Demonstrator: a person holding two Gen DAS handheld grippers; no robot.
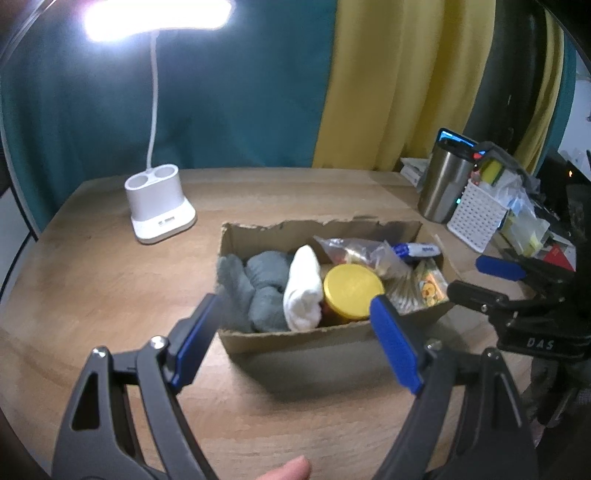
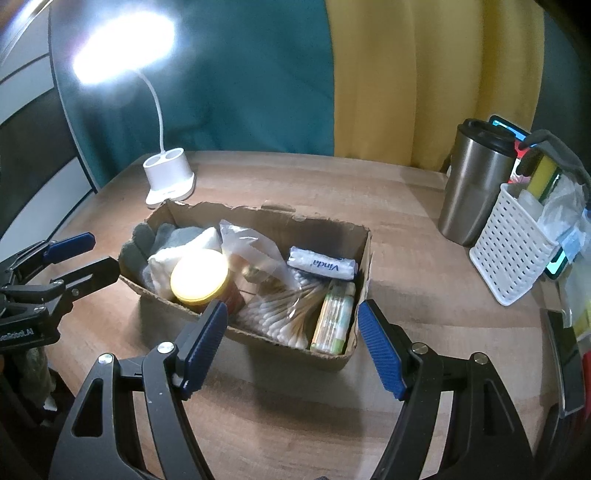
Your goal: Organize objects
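Both grippers hover empty over the cardboard box at frame centre. Left gripper and right gripper stand wide open, touching nothing.

A wooden table with a pale, streaked grain fills the lower part of both views, its far edge running straight below the backdrop. Behind it hangs a curtain, teal on the left and yellow on the right, falling in soft vertical folds. A white desk lamp stands at the table's far left: its boxy base has two round wells on top, a thin bent neck rises from it, and its lit head glares bright white, casting soft shadows across the wood. At the right wrist view's left edge, a wall shows grey and white bands.
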